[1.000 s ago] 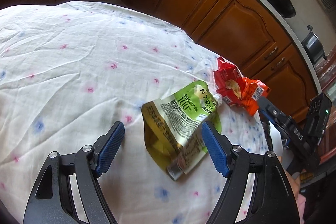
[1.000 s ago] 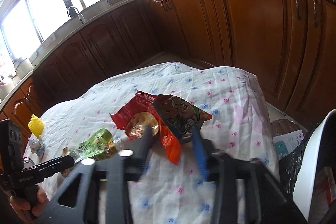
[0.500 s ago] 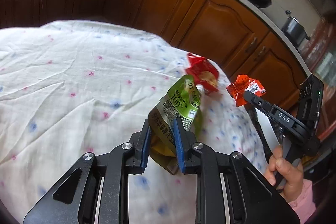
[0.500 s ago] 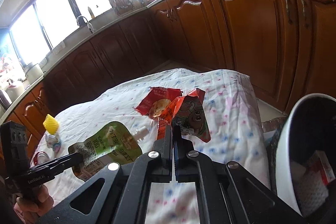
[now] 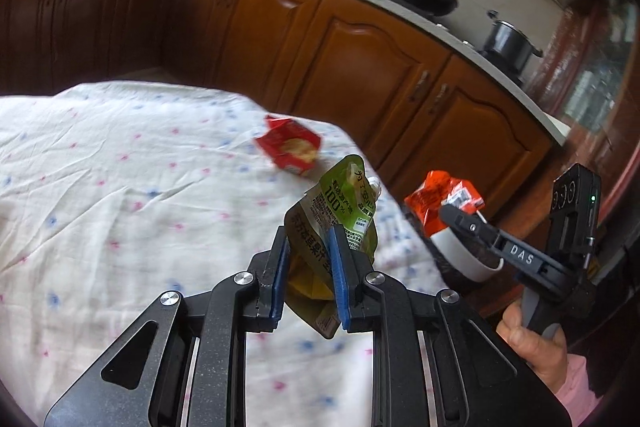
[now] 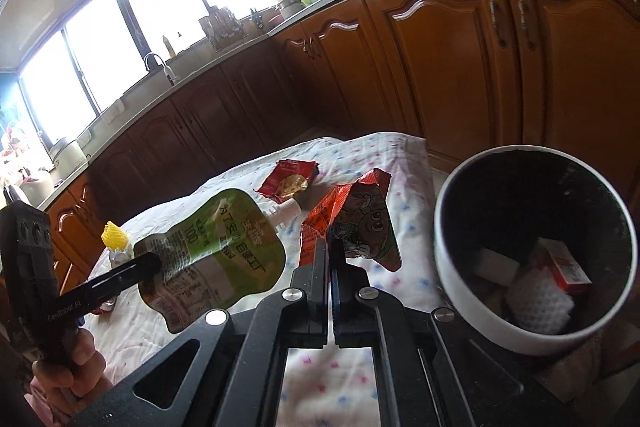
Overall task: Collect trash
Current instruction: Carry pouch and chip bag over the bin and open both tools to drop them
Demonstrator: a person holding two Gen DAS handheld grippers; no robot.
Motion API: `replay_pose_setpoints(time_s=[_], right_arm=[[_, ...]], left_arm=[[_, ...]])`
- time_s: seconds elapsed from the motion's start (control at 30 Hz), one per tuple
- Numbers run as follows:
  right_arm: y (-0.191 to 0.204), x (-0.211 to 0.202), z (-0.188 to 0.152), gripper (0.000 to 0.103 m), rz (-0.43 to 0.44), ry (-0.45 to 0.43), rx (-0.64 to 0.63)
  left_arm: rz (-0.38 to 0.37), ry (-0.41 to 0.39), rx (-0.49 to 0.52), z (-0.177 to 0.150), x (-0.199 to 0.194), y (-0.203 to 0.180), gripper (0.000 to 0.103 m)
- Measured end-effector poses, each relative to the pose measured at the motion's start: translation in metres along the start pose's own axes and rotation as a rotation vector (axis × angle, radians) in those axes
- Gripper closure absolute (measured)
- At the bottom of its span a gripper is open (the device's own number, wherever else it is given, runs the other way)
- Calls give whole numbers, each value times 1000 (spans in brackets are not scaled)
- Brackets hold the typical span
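My left gripper is shut on a green spouted drink pouch and holds it above the table; the pouch also shows in the right wrist view. My right gripper is shut on an orange snack wrapper, lifted near the table's right edge; the wrapper also shows in the left wrist view. A red snack packet lies on the tablecloth, also in the right wrist view. A white trash bin stands to the right, below the table edge, with trash inside.
The table wears a white cloth with pink and blue dots. A small bottle with a yellow net cap stands at the table's far left. Brown kitchen cabinets ring the table. A pan and pot sit on the counter.
Both grippers closed on their items and lifted them: the left raised the green pouch, the right carried the orange wrapper right, toward the white bin. The red packet stayed on the table.
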State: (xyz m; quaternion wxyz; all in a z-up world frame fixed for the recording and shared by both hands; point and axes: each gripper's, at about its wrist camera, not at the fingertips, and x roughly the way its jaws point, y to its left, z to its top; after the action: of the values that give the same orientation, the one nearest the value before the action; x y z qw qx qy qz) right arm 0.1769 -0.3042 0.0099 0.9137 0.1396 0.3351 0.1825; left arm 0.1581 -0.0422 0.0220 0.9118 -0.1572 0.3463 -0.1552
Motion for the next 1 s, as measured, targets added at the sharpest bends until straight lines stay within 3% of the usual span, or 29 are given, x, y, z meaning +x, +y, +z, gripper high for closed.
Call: replay_pose_setpoints(time_s=[0.4,0.53,1.0], right_arm=[[-37,-42,2,102,-64,-49,31],[-44,-47,4,102,-71,-61,37],[-58,-57,10,102,-59,-88,41]], left_arm=[[-48,-13,92,4,9,-58,86],[-59,-10,116,6,16,-73,97],[-75,-23,176,16,26,-103,101]])
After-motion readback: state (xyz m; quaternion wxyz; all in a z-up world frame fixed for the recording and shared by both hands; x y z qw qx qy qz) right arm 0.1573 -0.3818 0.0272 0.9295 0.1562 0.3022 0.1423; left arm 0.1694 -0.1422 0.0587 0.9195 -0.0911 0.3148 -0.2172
